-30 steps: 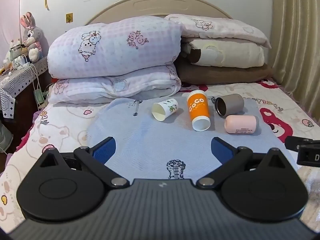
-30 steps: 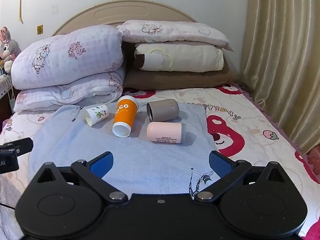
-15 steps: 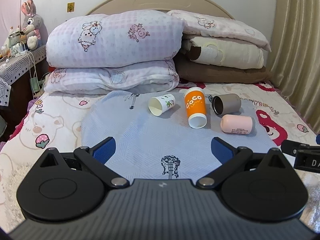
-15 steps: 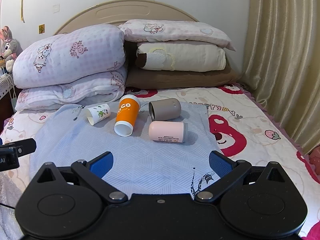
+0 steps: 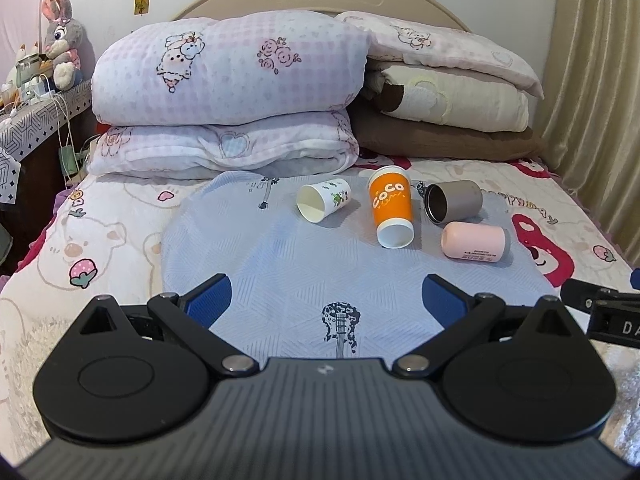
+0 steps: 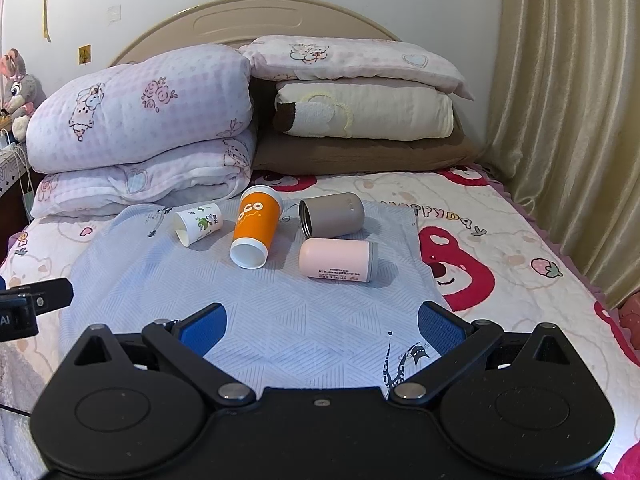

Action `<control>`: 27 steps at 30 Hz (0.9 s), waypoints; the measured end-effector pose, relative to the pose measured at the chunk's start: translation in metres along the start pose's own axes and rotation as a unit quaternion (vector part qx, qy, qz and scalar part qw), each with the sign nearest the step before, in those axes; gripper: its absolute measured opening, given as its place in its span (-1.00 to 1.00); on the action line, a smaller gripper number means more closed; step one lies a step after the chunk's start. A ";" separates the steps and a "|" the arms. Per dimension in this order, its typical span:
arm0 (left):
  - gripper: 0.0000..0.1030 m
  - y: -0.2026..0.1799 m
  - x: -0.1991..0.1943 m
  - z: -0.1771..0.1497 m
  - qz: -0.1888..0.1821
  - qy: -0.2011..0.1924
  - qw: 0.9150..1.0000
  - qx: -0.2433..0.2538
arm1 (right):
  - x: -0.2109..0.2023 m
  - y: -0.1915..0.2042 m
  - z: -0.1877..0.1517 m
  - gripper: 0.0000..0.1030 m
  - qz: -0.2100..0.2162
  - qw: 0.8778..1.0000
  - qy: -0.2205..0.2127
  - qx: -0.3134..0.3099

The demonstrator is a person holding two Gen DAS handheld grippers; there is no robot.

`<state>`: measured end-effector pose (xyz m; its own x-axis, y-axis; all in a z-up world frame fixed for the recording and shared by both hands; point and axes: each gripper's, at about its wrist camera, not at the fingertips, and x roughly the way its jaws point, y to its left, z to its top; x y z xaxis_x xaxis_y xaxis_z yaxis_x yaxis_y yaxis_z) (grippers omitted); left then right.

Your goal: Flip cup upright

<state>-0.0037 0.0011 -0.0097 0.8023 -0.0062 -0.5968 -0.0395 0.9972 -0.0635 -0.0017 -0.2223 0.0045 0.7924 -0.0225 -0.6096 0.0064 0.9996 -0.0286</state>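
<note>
Several cups lie on their sides on a pale blue cloth [image 5: 280, 272] on the bed. A small white paper cup [image 5: 323, 200] [image 6: 198, 223] is at the left. An orange cup [image 5: 391, 206] [image 6: 254, 226] lies mouth toward me. A grey cup [image 5: 454, 201] [image 6: 332, 215] and a pink cup [image 5: 474, 241] [image 6: 338, 260] are at the right. My left gripper [image 5: 325, 300] is open and empty, well short of the cups. My right gripper [image 6: 322, 326] is open and empty, also short of them.
Folded quilts [image 5: 224, 92] and stacked pillows [image 6: 360, 108] sit behind the cups against the headboard. A side table with a plush rabbit [image 5: 60, 36] stands at the left. A curtain [image 6: 568, 120] hangs at the right. Each gripper shows at the edge of the other's view [image 5: 600, 316] [image 6: 28, 304].
Both grippers have drawn back and risen slightly, so the cups look a little farther off. The cups have not moved. Both grippers stay open.
</note>
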 end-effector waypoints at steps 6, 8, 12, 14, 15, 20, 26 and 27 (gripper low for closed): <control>1.00 0.002 0.002 -0.002 0.001 0.004 1.000 0.001 | 0.001 0.001 -0.001 1.00 0.003 1.000 -0.001 -0.002; 1.00 0.004 0.003 -0.002 0.002 0.004 1.000 -0.001 | 0.001 0.002 -0.002 1.00 0.003 1.000 0.000 -0.002; 1.00 0.006 0.004 -0.003 0.003 0.007 1.000 -0.002 | 0.001 0.000 -0.001 1.00 0.003 1.000 0.000 -0.001; 1.00 0.006 0.005 -0.003 0.004 0.009 1.000 -0.003 | 0.001 0.001 -0.002 1.00 0.003 1.000 0.000 -0.002; 1.00 0.006 0.004 -0.003 0.004 0.010 1.000 -0.003 | 0.001 0.001 -0.002 1.00 0.004 1.000 0.000 -0.002; 1.00 0.005 0.006 -0.002 0.003 0.016 1.000 -0.004 | 0.001 0.000 -0.001 1.00 0.007 1.000 0.002 -0.001; 1.00 0.006 0.006 -0.003 0.003 0.016 1.000 -0.003 | 0.000 0.001 -0.001 1.00 0.011 1.000 0.002 -0.001; 1.00 0.005 0.006 -0.004 0.003 0.017 1.000 -0.003 | 0.000 0.001 -0.002 1.00 0.011 1.000 0.002 0.000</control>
<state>-0.0016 0.0060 -0.0169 0.7819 -0.0024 -0.6234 -0.0478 0.9968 -0.0639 -0.0028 -0.2214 0.0033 0.7894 0.0000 -0.6139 -0.0113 0.9998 -0.0147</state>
